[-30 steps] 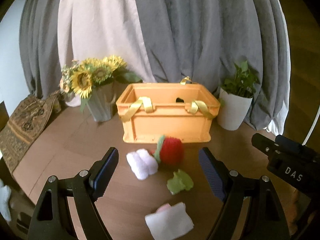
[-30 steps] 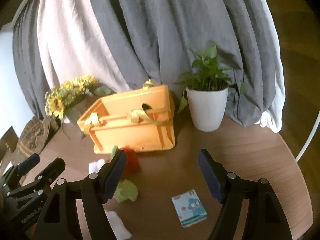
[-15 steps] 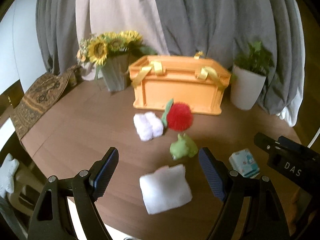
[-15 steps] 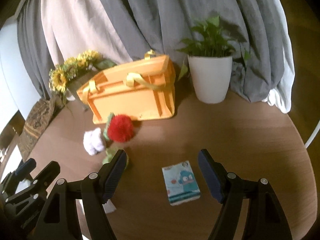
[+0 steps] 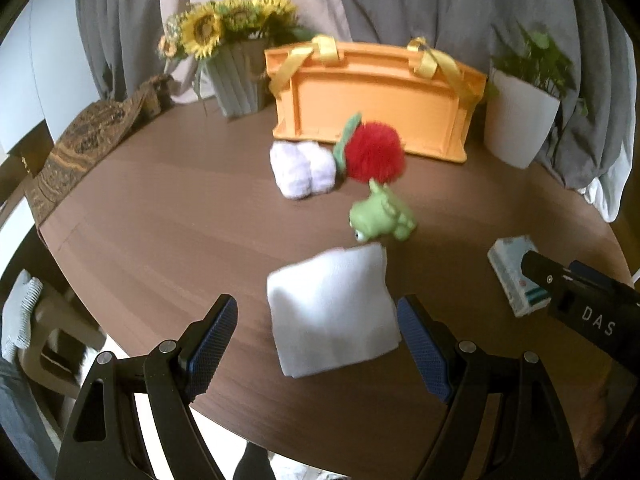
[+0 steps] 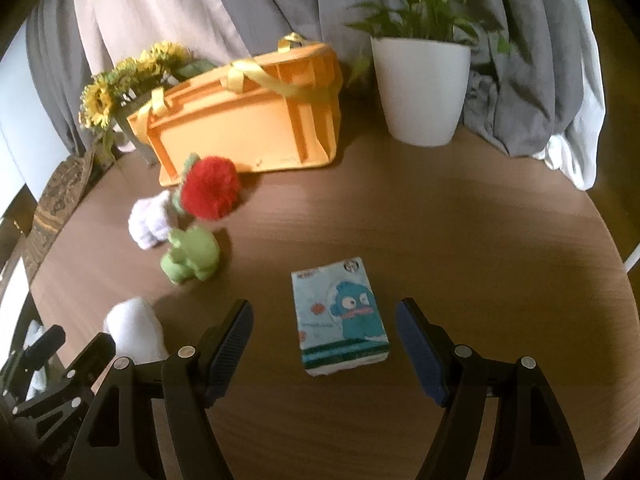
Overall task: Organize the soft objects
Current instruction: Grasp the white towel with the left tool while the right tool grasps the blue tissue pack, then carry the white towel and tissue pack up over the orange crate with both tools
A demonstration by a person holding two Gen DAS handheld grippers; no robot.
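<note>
My left gripper is open with a folded white cloth lying on the table between its fingers. Beyond it are a green plush frog, a red fluffy ball with a green leaf and a pale lilac fluffy bundle. An orange crate with yellow straps stands behind them. My right gripper is open around a blue tissue pack with a cartoon face. The frog, red ball and crate show in the right wrist view too.
A grey vase of sunflowers stands left of the crate, a white potted plant right of it. Grey and beige curtains hang behind. A patterned cloth lies at the round table's left edge. The table edge is close below my left gripper.
Both grippers have dropped lower and drawn back toward the near objects. The white cloth now lies between my left fingers and the tissue pack between my right fingers.
</note>
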